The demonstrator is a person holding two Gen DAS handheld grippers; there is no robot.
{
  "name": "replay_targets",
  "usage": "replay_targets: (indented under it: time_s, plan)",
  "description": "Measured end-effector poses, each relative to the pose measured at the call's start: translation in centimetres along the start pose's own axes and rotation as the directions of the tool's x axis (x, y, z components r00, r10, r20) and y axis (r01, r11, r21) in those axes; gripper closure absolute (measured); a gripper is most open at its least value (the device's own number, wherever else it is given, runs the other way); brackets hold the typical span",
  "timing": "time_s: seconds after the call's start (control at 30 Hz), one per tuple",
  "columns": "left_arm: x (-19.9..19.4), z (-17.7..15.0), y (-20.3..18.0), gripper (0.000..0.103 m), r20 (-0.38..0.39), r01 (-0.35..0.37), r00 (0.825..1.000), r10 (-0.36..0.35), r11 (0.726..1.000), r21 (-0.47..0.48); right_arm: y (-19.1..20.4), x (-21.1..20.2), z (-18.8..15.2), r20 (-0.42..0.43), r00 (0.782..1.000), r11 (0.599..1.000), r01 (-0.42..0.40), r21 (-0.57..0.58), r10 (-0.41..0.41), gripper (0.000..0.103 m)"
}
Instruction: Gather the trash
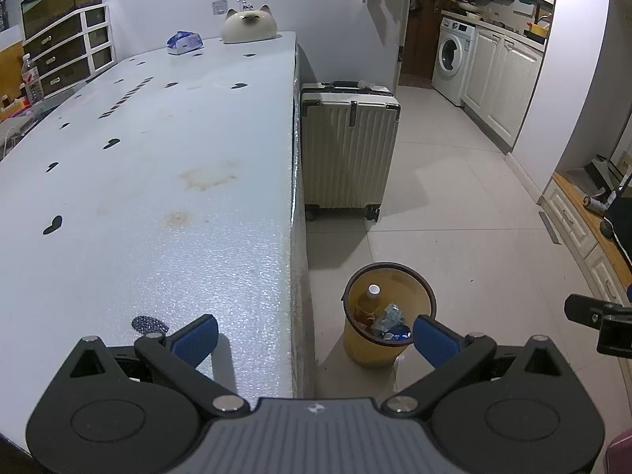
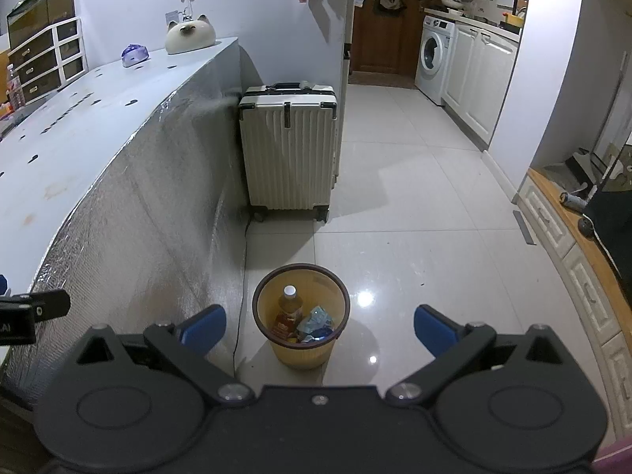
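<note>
A yellow waste bin (image 1: 357,345) (image 2: 276,308) with a dark rim stands on the tiled floor beside the table's end. Inside it lie a drink bottle (image 1: 365,304) (image 2: 287,308) with a white cap and crumpled wrappers (image 1: 391,318) (image 2: 318,322). My left gripper (image 1: 314,337) is open and empty, hovering over the table's near right corner, with the bin just behind its right finger. My right gripper (image 2: 320,328) is open and empty above the floor, the bin showing between its blue pads. Each gripper's edge shows in the other view.
The long pale table (image 1: 158,166) (image 2: 59,150) carries a cat-shaped ornament (image 1: 248,25) (image 2: 189,35) and a blue-white pack (image 1: 183,41) (image 2: 135,55) at its far end. A cream suitcase (image 1: 349,150) (image 2: 290,150) stands against the wall. Cabinets and a washing machine (image 1: 454,55) line the right.
</note>
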State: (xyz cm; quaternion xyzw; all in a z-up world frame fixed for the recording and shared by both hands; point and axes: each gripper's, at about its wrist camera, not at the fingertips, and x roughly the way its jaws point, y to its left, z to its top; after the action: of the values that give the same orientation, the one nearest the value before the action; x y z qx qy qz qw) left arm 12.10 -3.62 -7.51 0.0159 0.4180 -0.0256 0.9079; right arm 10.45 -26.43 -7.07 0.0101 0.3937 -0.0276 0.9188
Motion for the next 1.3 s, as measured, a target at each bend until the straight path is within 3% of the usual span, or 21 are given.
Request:
replay_targets:
  time_s: [1.3]
  plan:
    - [-0.08,-0.07,0.29,0.0,-0.003,0.008,1.0,-0.008,1.0,-0.011,0.09,0.06,0.0,-0.003,1.0,1.0,-0.004,0.0,0.004,0.001]
